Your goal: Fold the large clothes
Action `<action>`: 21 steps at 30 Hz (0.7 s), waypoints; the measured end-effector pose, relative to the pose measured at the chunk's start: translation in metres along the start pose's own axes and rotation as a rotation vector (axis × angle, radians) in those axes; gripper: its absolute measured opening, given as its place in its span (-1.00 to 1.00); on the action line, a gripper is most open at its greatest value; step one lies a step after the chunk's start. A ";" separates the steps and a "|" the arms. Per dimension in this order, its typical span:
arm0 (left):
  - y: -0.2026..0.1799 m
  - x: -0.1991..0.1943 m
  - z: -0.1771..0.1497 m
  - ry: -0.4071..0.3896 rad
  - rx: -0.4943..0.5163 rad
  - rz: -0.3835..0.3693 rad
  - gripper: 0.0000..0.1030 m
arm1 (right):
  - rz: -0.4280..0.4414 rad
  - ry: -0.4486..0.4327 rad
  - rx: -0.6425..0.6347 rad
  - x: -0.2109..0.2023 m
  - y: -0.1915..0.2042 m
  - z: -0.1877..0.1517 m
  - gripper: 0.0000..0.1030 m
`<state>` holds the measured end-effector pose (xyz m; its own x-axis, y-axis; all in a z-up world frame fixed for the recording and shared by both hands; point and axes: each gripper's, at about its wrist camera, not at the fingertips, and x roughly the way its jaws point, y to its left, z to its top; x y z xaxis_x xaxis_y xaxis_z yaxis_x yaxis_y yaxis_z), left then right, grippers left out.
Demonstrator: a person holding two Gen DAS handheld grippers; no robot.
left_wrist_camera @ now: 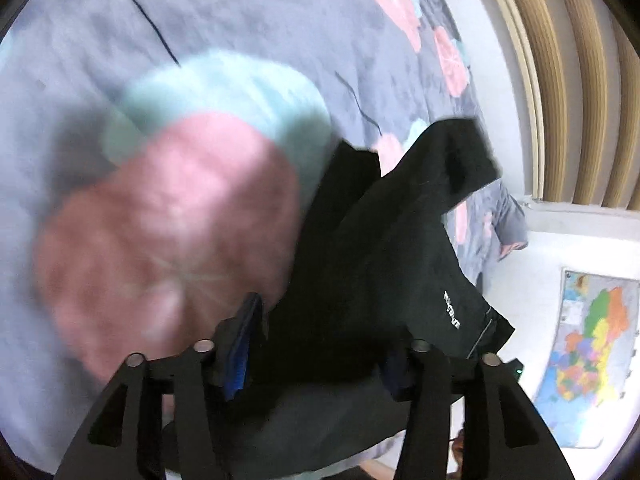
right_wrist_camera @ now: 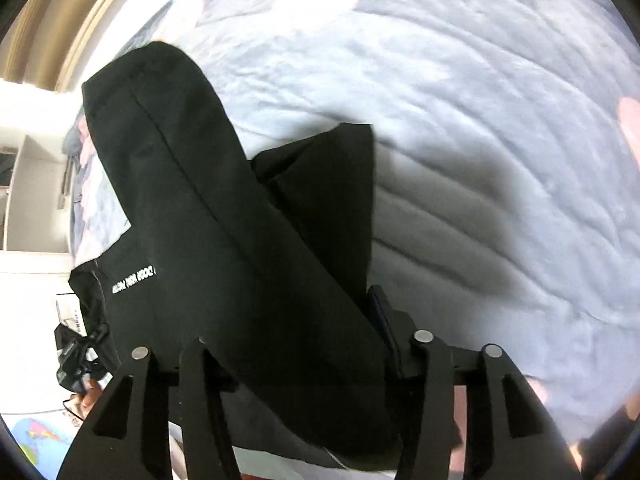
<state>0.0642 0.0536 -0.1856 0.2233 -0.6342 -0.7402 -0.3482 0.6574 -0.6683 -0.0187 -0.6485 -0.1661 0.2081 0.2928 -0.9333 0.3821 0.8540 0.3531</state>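
Note:
A black garment [left_wrist_camera: 384, 248] with a small white logo hangs between my two grippers above a bed. My left gripper [left_wrist_camera: 320, 344] is shut on its edge; the blue pad [left_wrist_camera: 240, 352] of one finger shows at the cloth's left side, the other finger is hidden by cloth. In the right wrist view the same black garment [right_wrist_camera: 208, 216] drapes over my right gripper [right_wrist_camera: 304, 340], which is shut on it; a seam runs down the cloth and white lettering shows at the left. One dark finger [right_wrist_camera: 384, 320] shows at the cloth's right edge.
A grey bedspread [left_wrist_camera: 240, 20] with pink and teal round prints lies below; it looks pale and wrinkled in the right wrist view [right_wrist_camera: 480, 120]. Beige curtains [left_wrist_camera: 568, 80] and a wall map [left_wrist_camera: 588, 344] are to the right. The bed's edge lies near the curtains.

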 end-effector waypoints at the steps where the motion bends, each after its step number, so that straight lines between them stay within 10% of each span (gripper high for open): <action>1: 0.001 -0.012 -0.001 -0.019 0.006 0.019 0.15 | -0.033 -0.016 -0.017 -0.008 -0.002 -0.005 0.23; 11: -0.064 -0.053 -0.036 -0.135 0.269 0.131 0.18 | -0.071 -0.163 -0.073 -0.067 0.039 -0.053 0.33; 21: -0.089 0.063 -0.076 -0.029 0.384 0.427 0.27 | -0.213 -0.053 -0.322 0.048 0.137 -0.104 0.32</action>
<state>0.0402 -0.0757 -0.1670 0.1624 -0.2719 -0.9485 -0.0587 0.9569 -0.2843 -0.0502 -0.4729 -0.1691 0.2037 0.0795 -0.9758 0.1216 0.9869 0.1058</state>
